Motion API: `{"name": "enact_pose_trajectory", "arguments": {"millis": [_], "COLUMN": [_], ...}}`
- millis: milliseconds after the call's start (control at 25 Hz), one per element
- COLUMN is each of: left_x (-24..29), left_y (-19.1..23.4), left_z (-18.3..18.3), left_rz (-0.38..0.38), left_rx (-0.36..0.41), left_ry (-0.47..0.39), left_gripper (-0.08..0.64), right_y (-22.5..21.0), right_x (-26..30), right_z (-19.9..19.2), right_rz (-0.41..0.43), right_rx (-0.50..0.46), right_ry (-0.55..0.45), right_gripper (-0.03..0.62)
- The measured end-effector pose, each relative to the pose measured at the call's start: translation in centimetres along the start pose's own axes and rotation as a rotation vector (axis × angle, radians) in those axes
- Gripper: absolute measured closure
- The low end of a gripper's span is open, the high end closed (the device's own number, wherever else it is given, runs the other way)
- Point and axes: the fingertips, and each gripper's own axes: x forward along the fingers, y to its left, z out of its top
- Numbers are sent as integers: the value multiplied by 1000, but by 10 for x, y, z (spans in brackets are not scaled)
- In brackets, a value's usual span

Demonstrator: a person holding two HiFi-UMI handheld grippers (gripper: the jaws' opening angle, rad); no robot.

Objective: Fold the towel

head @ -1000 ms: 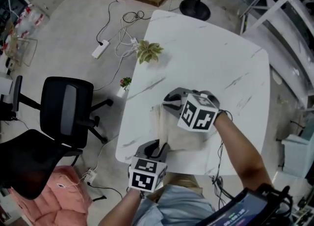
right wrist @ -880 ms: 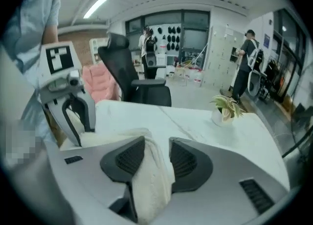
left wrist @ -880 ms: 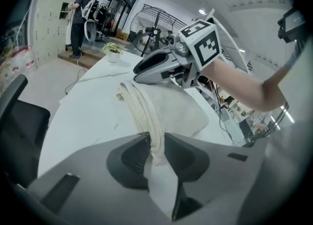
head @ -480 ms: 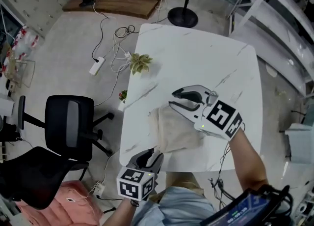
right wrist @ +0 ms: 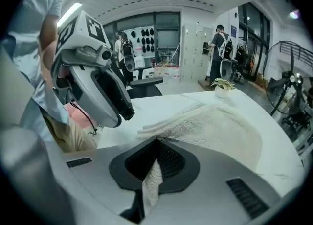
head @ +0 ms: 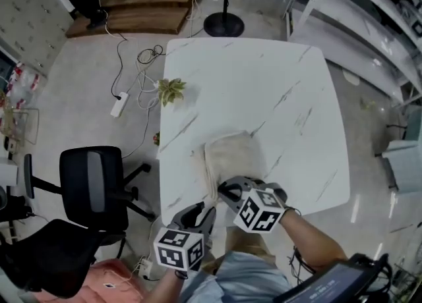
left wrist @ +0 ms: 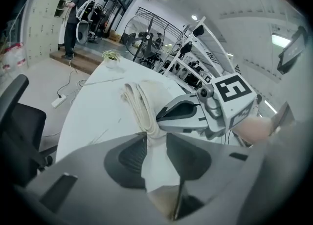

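Towel (head: 232, 155) resting on the white marble bench (head: 264, 78), toward the 6 o'clock edge of that wide slab in the head view. Cream terry, already doubled into a layered strip running from 12 to 6 o'clock, folded edges stacked along its 9 o'clock side. Left gripper (head: 201, 213) at the strip's 7 o'clock corner, jaws about half-wide after closing a little just now, clamped on a thick wad of layers filling the gap between the pads. Right gripper (head: 227, 191) at the 6 o'clock end, just beside the left, jaws just brought fully together with a thin flap of terry pinched between them. Judged from this: near end gripped at two points, next fold ready to begin. To do it well, raise both grips together and no higher than needed, keeping them level and drawing them apart enough to hold the near edge straight. Carry that edge toward 12 o'clock in one smooth arc, letting the cloth roll over itself rather than drag along the bench. Check before lifting for every layer caught in the left grip; otherwise a sagging ply and a crooked stack. Set the edge down flush with the far edge, releasing only once flat. Likely weak spot: the thin right-hand pinch, prone to slipping under a hard pull.
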Motion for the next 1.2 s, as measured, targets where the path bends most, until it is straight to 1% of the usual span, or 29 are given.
{"name": "enact_pose_trajectory", "arguments": {"millis": [80, 200, 320, 400, 520, 640, 680, 760, 840, 920, 1080, 1200], "left_x": [-9, -30, -61, -84, -122, -160, -170, -186, -193, -196, -194, -193], "left_y": [1, 0, -8, -18, -41, -65, -72, -85, -94, -101, -106, -108], "left_z": [6, 33, 82, 123, 181, 225, 236, 251, 256, 256, 247, 243], "left_rz": [-6, -15, -13, -3, 32, 89, 108, 133, 139, 133, 119, 116], "left_rx": [20, 74, 177, 265, 381, 466, 487, 515, 529, 532, 538, 533], "left_ry": [-15, -83, -218, -327, -493, -649, -693, -759, -793, -803, -797, -790], "left_gripper": [433, 433, 442, 456, 497, 540, 547, 551, 552, 551, 551, 551], "right_y": [-5, -17, -36, -50, -63, -65, -65, -61, -56, -51, -44, -41], "right_x": [-6, -36, -83, -119, -178, -229, -243, -265, -277, -283, -282, -280], "right_z": [11, 42, 79, 107, 149, 180, 186, 194, 194, 189, 178, 177], "right_rz": [-36, -121, -276, -394, -576, -740, -784, -846, -889, -919, -945, -947], "right_rx": [24, 152, 269, 312, 300, 262, 258, 263, 273, 282, 296, 292], "right_ry": [-32, -174, -339, -444, -574, -671, -700, -748, -770, -774, -758, -744], "right_gripper": [574, 574, 574, 572, 574, 577, 577, 577, 577, 578, 578, 578]}}
